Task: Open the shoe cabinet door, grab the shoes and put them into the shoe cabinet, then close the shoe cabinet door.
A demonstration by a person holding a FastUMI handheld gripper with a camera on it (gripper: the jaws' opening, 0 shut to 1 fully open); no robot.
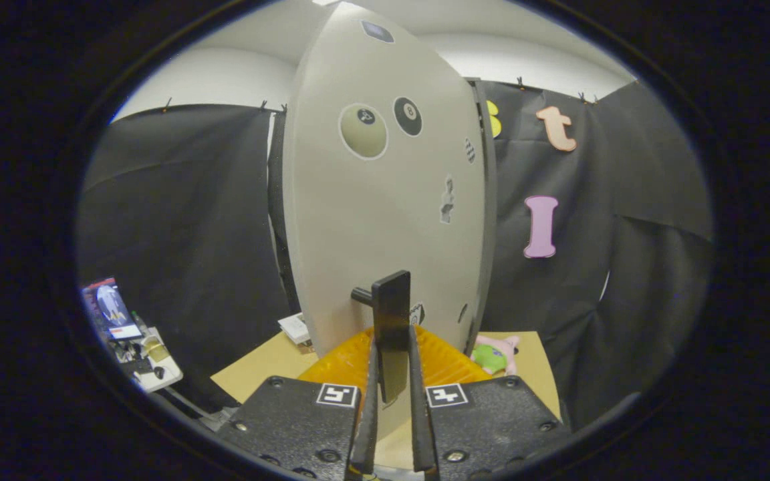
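The pale grey shoe cabinet door (385, 214) stands close ahead, covered with several stickers, among them two billiard balls. A dark flat bar handle (392, 307) juts out of the door on short pegs, low down. My gripper (393, 374) is shut on that handle, with a finger pressed against each side of the bar. The door stands slightly swung, with a dark gap along its left edge. The shoes and the cabinet's inside are hidden.
A tan tabletop (258, 367) carries the cabinet. A pink and green plush toy (498, 354) lies at the door's right foot. A small white box (295, 327) sits at the left foot. A bench with a lit screen (112, 310) and tools stands lower left.
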